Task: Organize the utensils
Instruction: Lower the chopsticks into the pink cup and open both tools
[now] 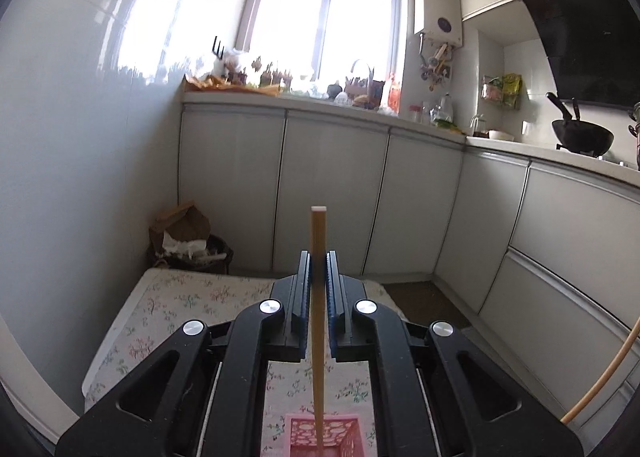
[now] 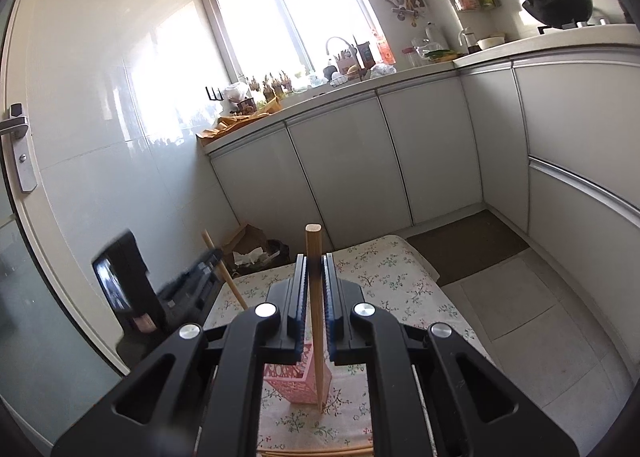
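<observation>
Each gripper holds one wooden chopstick upright above a small table with a flowered cloth [image 2: 384,277]. The left gripper [image 1: 319,269] has its jaws narrow, pressed on the left chopstick [image 1: 319,297]. The stick rises above the fingertips, and its lower end hangs over the open mouth of a pink basket [image 1: 348,433] at the bottom of the left wrist view. The right gripper [image 2: 315,273] is the same — jaws narrow, clamped on the right chopstick [image 2: 316,297], which stands almost vertical.

In the right wrist view the lower tip of this stick appears just beside the near right corner of the pink basket [image 2: 294,381], seemingly outside it and close to the cloth, but I cannot tell if it touches. On the left of that view the other gripper shows as a blurred dark shape with its stick across it. More chopsticks [image 2: 320,451] lie flat on the cloth at the bottom edge of this view.

I judge that the step in hand is carrying the two sticks to the basket, so that they can be dropped in standing. The left one looks nearly ready. The next move calls for bringing each tip over the opening, lowering it inside, and only then opening the jaws. The basket looks light, so a push from the side could tip it.
</observation>
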The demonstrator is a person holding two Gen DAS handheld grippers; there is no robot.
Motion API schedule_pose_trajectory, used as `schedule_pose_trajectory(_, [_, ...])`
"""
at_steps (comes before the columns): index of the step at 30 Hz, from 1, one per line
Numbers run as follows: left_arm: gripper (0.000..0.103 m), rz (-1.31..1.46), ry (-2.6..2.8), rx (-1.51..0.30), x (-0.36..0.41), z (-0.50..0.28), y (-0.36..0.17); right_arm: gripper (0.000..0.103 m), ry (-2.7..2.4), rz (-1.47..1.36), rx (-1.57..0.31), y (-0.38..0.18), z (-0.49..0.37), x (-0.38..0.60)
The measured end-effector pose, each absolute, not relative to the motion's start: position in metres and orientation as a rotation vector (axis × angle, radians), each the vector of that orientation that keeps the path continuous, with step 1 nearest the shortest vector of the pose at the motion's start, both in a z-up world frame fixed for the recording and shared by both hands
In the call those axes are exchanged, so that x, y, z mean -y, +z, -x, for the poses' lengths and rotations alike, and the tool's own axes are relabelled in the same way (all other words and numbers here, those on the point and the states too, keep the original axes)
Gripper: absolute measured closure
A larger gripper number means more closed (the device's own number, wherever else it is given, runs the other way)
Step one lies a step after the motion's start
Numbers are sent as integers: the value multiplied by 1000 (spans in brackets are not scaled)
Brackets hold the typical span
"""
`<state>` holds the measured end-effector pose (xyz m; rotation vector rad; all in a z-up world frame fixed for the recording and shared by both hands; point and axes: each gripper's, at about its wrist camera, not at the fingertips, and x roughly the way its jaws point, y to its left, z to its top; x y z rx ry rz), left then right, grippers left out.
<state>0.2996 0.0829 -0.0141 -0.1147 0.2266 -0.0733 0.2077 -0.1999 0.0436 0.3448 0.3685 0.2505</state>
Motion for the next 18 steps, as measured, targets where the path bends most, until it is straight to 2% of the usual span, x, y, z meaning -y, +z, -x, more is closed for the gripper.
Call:
schedule_pose_trajectory(2, [87, 144, -73, -215, -92, -293, -16, 95, 258, -344, -353, 47, -212, 196])
schedule_pose_trajectory(3, [76, 151, -70, -204, -95, -290, -14, 95, 260, -342, -347, 49, -213, 194])
schedule_pose_trajectory(4, [70, 160, -68, -185, -99, -284, -8, 95, 264, -342, -340, 52, -216, 192])
schedule_pose_trajectory(8, [63, 177, -71, -138, -113, -263, 16, 95, 277, -348, -310, 60, -229, 181])
schedule_pose_trajectory(13, [50, 241, 0, -114, -142, -235, 29, 95, 292, -358, -292, 59, -251, 165])
schedule_pose_trajectory(18, [48, 266, 52, -116, -168, -220, 27, 95, 294, -353, -295, 46, -277, 144])
